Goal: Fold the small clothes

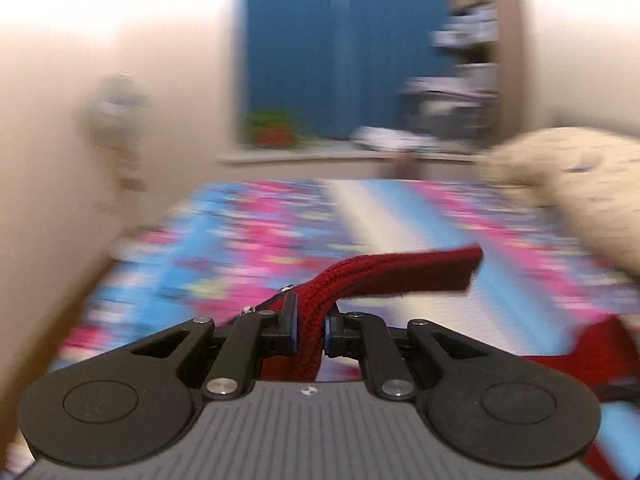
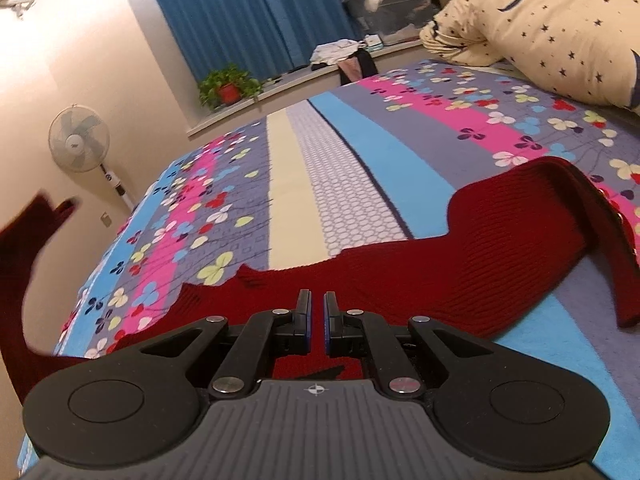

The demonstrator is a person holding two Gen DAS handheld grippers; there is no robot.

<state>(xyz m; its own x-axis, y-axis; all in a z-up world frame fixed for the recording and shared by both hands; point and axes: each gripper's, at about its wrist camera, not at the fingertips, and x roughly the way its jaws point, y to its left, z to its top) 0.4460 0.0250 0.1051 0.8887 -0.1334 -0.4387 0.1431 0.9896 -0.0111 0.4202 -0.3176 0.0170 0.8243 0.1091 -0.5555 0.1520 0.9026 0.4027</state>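
A dark red knitted garment (image 2: 500, 248) lies spread across the flowered bedsheet (image 2: 360, 168), with one end folded over at the right. My left gripper (image 1: 312, 312) is shut on a thick fold of this red knit (image 1: 400, 272), which sticks out forward and to the right, above the bed. In the right wrist view that raised part of the garment (image 2: 24, 248) hangs blurred at the far left. My right gripper (image 2: 317, 304) hovers low over the garment's near edge, its jaws almost together with nothing visibly pinched between them.
A star-printed cream duvet (image 2: 540, 28) is heaped at the bed's far right. Beside the bed's left edge are the wall and a standing fan (image 2: 79, 138). A windowsill beyond the bed carries a potted plant (image 2: 228, 86), clothes and a storage box (image 2: 388, 4), with blue curtains behind.
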